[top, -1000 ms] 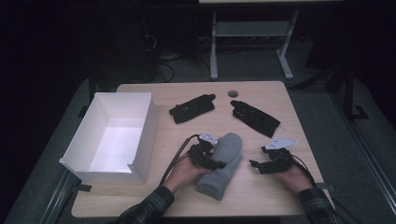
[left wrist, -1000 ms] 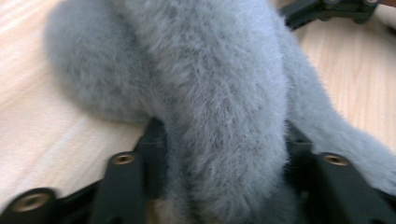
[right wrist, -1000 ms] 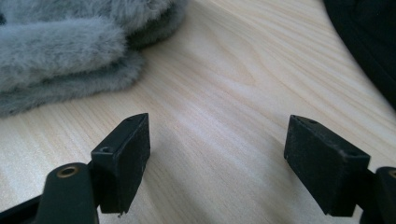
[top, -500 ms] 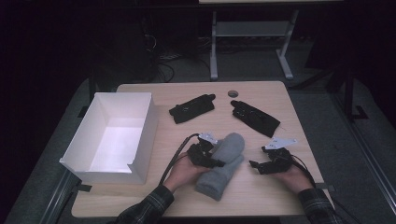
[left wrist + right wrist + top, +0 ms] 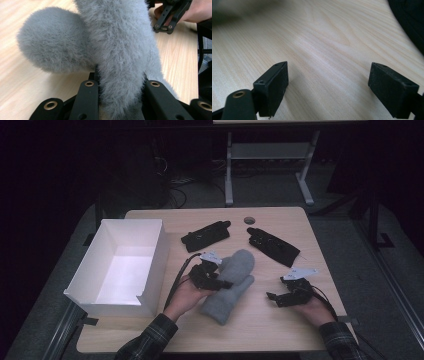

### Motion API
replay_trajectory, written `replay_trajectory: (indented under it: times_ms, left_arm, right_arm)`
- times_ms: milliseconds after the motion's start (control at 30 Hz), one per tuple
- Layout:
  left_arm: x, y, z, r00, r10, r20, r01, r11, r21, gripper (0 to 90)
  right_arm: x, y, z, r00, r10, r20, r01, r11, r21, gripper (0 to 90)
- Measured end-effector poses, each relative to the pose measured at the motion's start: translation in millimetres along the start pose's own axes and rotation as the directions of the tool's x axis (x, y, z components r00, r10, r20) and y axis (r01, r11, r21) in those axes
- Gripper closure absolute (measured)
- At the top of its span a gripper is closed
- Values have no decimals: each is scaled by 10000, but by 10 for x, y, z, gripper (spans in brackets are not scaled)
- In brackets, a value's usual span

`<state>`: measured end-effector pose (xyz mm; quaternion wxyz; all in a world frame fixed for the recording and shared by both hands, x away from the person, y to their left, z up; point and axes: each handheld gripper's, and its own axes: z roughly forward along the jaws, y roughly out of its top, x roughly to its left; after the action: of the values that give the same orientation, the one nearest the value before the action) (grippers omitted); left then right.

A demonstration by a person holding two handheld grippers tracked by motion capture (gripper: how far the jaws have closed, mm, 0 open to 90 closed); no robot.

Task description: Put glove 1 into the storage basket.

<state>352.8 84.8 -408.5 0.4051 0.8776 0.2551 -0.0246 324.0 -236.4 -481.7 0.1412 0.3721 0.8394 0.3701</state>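
Note:
A grey fuzzy mitten [image 5: 237, 270] lies in the middle of the wooden table [image 5: 260, 335], its cuff toward the near edge. My left gripper [image 5: 220, 281] has just been closing, and its jaws now pinch the mitten's edge. In the left gripper view the mitten [image 5: 120, 50] bulges up between the two black jaws, with its thumb lobe to the left. My right gripper [image 5: 277, 297] rests low on the table to the right of the mitten. Its jaws have just been opening and stand wide with only bare wood between them [image 5: 328, 85].
A white open box [image 5: 150, 250] stands at the table's left side. Two black gloves [image 5: 206, 236] [image 5: 274, 246] lie farther back, and a small round grey disc [image 5: 249, 220] sits near the far edge. Bare wood lies along the near edge.
The left gripper has closed on the mitten and risen a little, so the mitten's left side is pulled up. The right hand has stayed in place.

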Motion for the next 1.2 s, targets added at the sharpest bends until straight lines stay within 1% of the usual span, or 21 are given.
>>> replay_trajectory:
  times_ms: [267, 300, 333, 367, 400, 433, 533, 567, 600, 633, 733, 867, 900, 933, 967, 1000, 1033, 1067, 1133, 1167, 1200]
  left_arm:
    - [-7, 190, -349, 9990, -34, -456, 27, 9999, -145, 731]
    - [-7, 190, -349, 9990, -34, -456, 27, 9999, -145, 731]
    - [-2, 232, -442, 9982, -24, -607, 13, 9998, -180, 731]
    - [-2, 232, -442, 9982, -24, -607, 13, 9998, -180, 731]
    - [10, 268, -545, 9978, -67, -660, 49, 9996, -272, 731]
    - [10, 268, -545, 9978, -67, -660, 49, 9996, -272, 731]
    - [54, 348, -759, 9970, -63, -767, 34, 9993, -379, 730]
    - [54, 348, -759, 9970, -63, -767, 34, 9993, -379, 730]
    - [68, 399, -867, 9967, -11, -812, -20, 9993, -377, 730]
    - [68, 399, -867, 9967, -11, -812, -20, 9993, -377, 730]
    - [92, 470, -1056, 9951, 30, -991, -78, 9988, -479, 730]
    - [172, 519, -1364, 9904, -116, -1379, 6, 9968, -797, 729]
    - [172, 519, -1364, 9904, -116, -1379, 6, 9968, -797, 730]
    - [188, 518, -1431, 9886, -189, -1495, 59, 9962, -870, 730]
    - [226, 506, -1571, 9847, -271, -1721, 103, 9952, -977, 730]
    - [226, 506, -1571, 9847, -271, -1721, 103, 9952, -977, 730]
    - [267, 480, -1717, 9813, -390, -1884, 180, 9936, -1118, 730]
    - [267, 480, -1717, 9813, -390, -1884, 180, 9936, -1118, 730]
    - [312, 442, -1879, 9771, -559, -2055, 296, 9912, -1290, 730]
    - [342, 405, -2001, 9714, -727, -2261, 407, 9889, -1430, 730]
    - [342, 405, -2001, 9714, -727, -2261, 407, 9889, -1430, 730]
  right_arm:
    - [-3, 2, 5, 10000, 39, 29, -39, 10000, -34, 155]
    - [-3, 2, 5, 10000, 39, 29, -39, 10000, -34, 155]
    - [-7, 3, 7, 10000, 39, 66, -39, 10000, -25, 153]
    - [-7, 3, 7, 10000, 39, 66, -39, 10000, -25, 153]
    - [-8, 5, 9, 9999, 59, 87, -59, 10000, -21, 151]
    - [-8, 5, 9, 9999, 59, 87, -59, 10000, -21, 151]
    - [-8, 5, 10, 9999, 62, 92, -62, 10000, -21, 150]
    - [-8, 5, 10, 9999, 70, 90, -70, 10000, -17, 150]
    - [-8, 6, 10, 9999, 68, 89, -68, 10000, -15, 149]
    - [-8, 6, 10, 9999, 64, 85, -64, 10000, -12, 148]
    - [-7, 6, 10, 9999, 65, 80, -64, 10000, -10, 147]
    - [-7, 6, 11, 10000, 52, 76, -52, 10000, -13, 146]
    - [-7, 6, 11, 10000, 50, 73, -50, 10000, -13, 145]
    - [-7, 6, 11, 10000, 50, 73, -50, 10000, -13, 145]
    - [-7, 6, 12, 10000, 45, 68, -45, 10000, -9, 144]
    - [-7, 6, 12, 10000, 45, 68, -45, 10000, -9, 144]
    - [-7, 6, 12, 10000, 42, 67, -42, 10000, -11, 144]
    - [-7, 6, 12, 10000, 42, 67, -42, 10000, -11, 144]
    - [-7, 6, 12, 10000, 45, 67, -44, 10000, -10, 143]
    - [-7, 6, 12, 10000, 42, 67, -42, 10000, -10, 143]
    - [-7, 6, 12, 10000, 42, 67, -42, 10000, -10, 143]
